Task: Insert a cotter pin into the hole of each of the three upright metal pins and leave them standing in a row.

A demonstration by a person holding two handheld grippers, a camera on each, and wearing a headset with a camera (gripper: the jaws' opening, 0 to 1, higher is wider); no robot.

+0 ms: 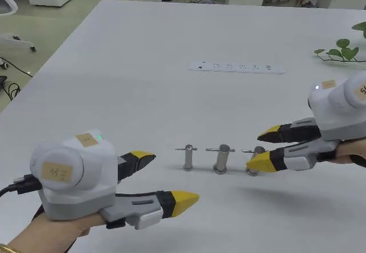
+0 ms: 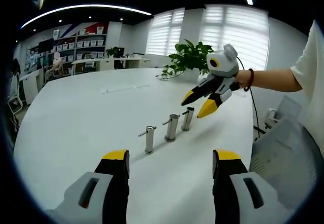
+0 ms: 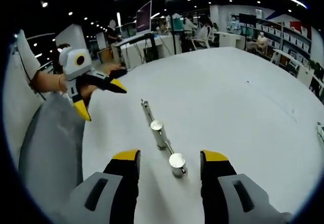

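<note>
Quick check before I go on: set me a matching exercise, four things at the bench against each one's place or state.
Things:
1. left gripper
2. right gripper
3. power strip
4. plant

Places or states:
A. lying flat on the table, beyond the row of metal pins
B. at the table's right edge
C. open, close to the right end of that row
D. open, on the near side, apart from the row

Pairs: 1-D, 2-C, 3-A, 4-B.
</note>
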